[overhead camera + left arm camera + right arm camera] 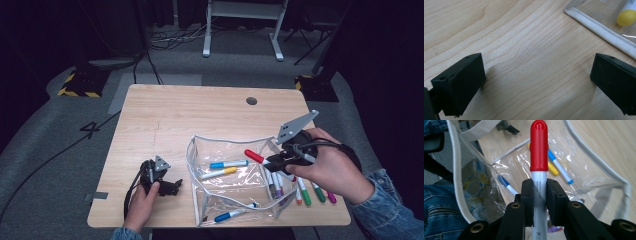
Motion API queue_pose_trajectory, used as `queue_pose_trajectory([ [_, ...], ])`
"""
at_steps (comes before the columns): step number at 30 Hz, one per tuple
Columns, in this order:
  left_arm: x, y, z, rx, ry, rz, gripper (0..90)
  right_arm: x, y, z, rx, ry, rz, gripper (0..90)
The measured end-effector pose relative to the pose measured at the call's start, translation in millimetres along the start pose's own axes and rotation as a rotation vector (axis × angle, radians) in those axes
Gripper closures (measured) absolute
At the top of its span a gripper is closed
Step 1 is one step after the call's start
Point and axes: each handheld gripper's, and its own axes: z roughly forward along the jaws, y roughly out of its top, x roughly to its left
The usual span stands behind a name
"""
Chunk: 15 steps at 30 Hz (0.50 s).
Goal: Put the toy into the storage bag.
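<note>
A red-capped white marker pen point(539, 170) is pinched by the right gripper point(278, 161) above the clear plastic zip pouch point(200, 170) near the wooden table's point(200, 110) front edge. The left gripper point(175, 186) is held spread, empty, front-left.

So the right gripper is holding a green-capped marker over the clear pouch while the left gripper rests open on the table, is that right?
Not quite: the marker's cap is red, not green. The right gripper view shows the right gripper clamped on the red-capped marker over the clear pouch. The rest stands: the left gripper rests open on the table.
</note>
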Motion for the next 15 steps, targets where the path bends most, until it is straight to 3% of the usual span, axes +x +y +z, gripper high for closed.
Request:
queue_pose_trajectory([
  [15, 0.0, 0.0, 0.0, 0.000, 0.000, 0.000, 0.1, 25.5, 25.1, 52.5, 0.113, 0.091, -0.115, 77.4],
])
